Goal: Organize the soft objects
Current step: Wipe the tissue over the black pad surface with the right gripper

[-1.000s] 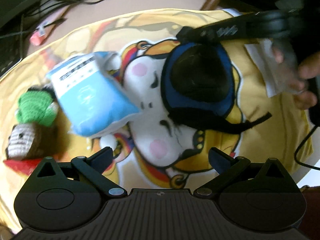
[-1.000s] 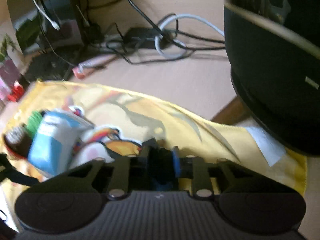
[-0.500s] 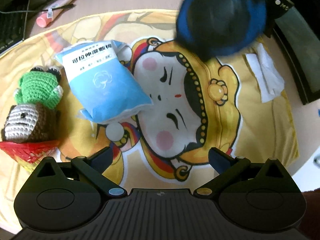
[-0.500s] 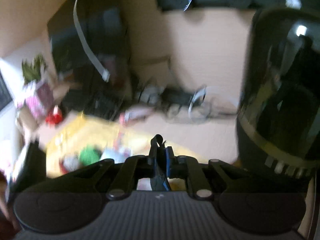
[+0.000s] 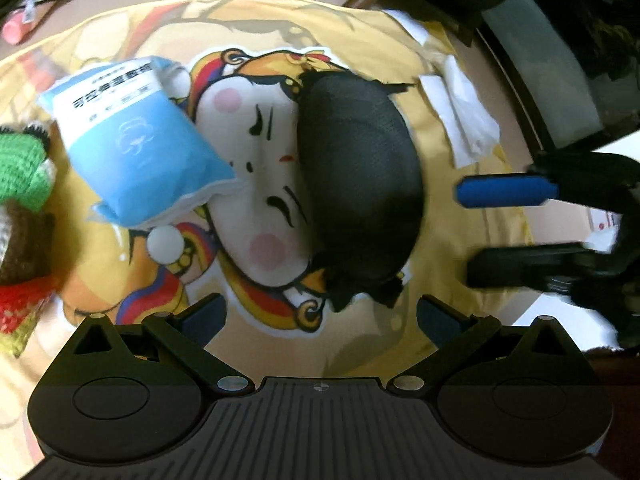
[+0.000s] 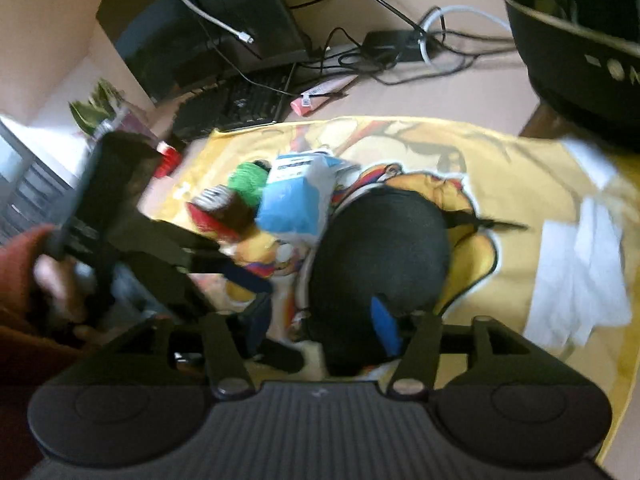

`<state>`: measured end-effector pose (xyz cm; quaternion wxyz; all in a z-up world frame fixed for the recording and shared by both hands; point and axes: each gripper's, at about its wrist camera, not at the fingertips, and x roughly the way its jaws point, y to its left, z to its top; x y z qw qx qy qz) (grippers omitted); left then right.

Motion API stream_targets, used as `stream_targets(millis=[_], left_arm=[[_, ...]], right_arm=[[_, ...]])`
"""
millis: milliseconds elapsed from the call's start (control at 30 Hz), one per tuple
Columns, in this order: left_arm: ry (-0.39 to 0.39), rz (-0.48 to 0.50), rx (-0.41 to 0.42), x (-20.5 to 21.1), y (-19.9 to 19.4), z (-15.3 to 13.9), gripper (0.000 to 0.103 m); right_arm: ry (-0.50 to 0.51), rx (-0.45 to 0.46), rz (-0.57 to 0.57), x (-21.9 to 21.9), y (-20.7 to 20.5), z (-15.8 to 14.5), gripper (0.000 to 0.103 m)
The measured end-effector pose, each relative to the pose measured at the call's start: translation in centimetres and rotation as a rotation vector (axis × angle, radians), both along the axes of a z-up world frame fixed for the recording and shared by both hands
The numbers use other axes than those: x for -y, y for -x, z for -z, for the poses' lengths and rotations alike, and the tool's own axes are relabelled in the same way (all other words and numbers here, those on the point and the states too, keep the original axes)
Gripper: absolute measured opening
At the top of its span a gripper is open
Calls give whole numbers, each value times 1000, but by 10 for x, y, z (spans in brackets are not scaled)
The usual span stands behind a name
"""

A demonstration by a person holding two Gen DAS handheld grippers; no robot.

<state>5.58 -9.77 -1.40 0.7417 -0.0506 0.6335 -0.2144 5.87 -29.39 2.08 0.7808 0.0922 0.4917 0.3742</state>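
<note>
A black padded mask (image 5: 360, 184) with a strap lies dark side up on the yellow cartoon cloth (image 5: 400, 60), over the printed face. To its right my right gripper (image 5: 500, 230) is open and apart from it. In the right wrist view the mask (image 6: 380, 248) sits just ahead of the open right gripper (image 6: 340, 328). My left gripper (image 5: 320, 316) is open and holds nothing, just short of the mask's near end. A blue packet (image 5: 136, 140) and a green and brown crochet toy (image 5: 20, 168) lie to the left.
Folded white tissue (image 5: 464, 112) rests on the cloth's right side. A large black appliance (image 6: 580, 40) stands at the back right. A keyboard (image 6: 240, 108), tangled cables (image 6: 400, 52) and a pink tube (image 6: 320, 96) lie beyond the cloth. A hand (image 6: 56, 280) holds the left gripper.
The right gripper lifted the mask off the cloth, turned it over and set it back down. It has opened and let go. The left gripper stayed open.
</note>
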Motion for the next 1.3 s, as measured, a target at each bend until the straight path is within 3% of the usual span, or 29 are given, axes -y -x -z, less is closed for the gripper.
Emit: stream_targets(millis=[67, 200, 300, 333, 433, 533, 700, 833, 900, 933, 967, 1033, 1100, 1233, 1267, 1300], left_arm=[[-25, 2, -6, 3, -1, 3, 103], [-47, 20, 18, 13, -4, 0, 103], [-54, 26, 27, 16, -6, -2, 103], [-63, 23, 27, 15, -6, -2, 103], [-73, -14, 12, 7, -8, 0, 103], [-75, -60, 5, -2, -11, 0, 103], [-64, -80, 40, 1, -16, -8, 103], [-88, -52, 83, 14, -18, -13, 103], [-96, -33, 116, 19, -17, -17, 103], [-96, -24, 135, 21, -15, -20, 103], [-99, -17, 149, 22, -14, -21, 103], [-118, 2, 167, 30, -14, -20, 103], [-153, 17, 177, 42, -15, -17, 103], [-215, 73, 207, 61, -9, -19, 103], [-209, 86, 208, 63, -7, -21, 103], [-199, 94, 208, 64, -5, -23, 103]], right_arm=[[-43, -2, 57, 14, -4, -6, 61], [79, 85, 225, 23, -28, 7, 59], [45, -13, 258, 20, -50, 34, 54], [28, -49, 258, 18, -56, 42, 49], [21, -83, 222, 10, -61, 56, 14], [-27, -62, 223, 14, -62, 53, 8], [14, 27, 332, 38, -70, 39, 7], [70, 5, 341, 47, -73, 42, 24], [136, 98, 363, 53, -59, 27, 38], [174, 157, 379, 57, -51, 19, 54], [237, 206, 396, 59, -47, 17, 62], [361, 303, 428, 64, -38, 13, 67], [415, 273, 435, 65, -41, 28, 67], [418, 212, 411, 55, -50, 57, 50], [434, 214, 402, 50, -51, 61, 31], [456, 238, 398, 47, -49, 62, 19]])
